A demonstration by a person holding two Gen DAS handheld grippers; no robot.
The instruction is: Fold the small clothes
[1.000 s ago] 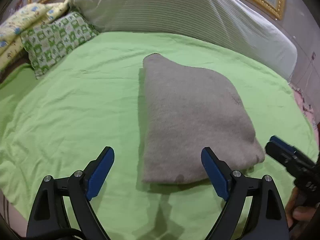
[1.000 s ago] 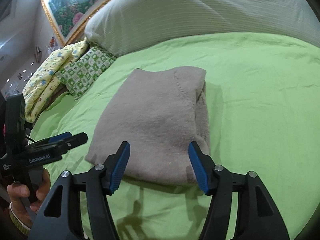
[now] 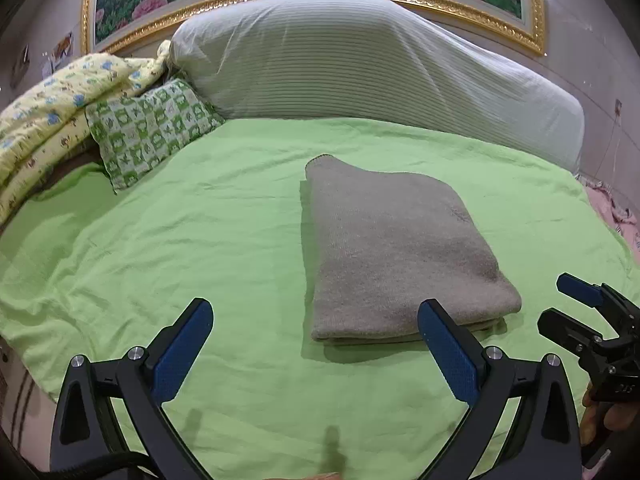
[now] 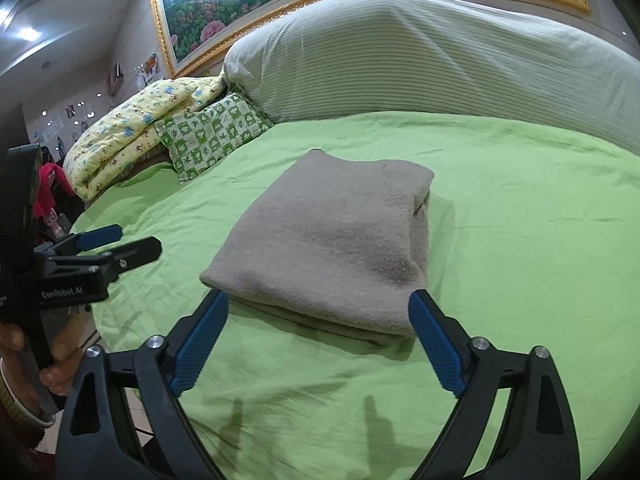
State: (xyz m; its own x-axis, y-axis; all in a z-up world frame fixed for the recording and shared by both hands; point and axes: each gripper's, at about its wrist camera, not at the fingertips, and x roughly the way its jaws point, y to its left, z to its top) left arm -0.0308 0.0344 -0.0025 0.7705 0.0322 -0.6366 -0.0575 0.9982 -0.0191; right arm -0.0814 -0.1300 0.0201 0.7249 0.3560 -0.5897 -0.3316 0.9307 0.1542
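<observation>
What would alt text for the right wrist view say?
A folded grey-brown knitted garment lies on a light green bedsheet, just beyond the right claw, whose blue-padded jaws are opening with nothing between them. The left claw hovers at the left edge, and a long striped white bolster lies behind.

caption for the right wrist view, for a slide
Right gripper, jaws opening and empty, just short of a folded grey garment on the green sheet.
</observation>
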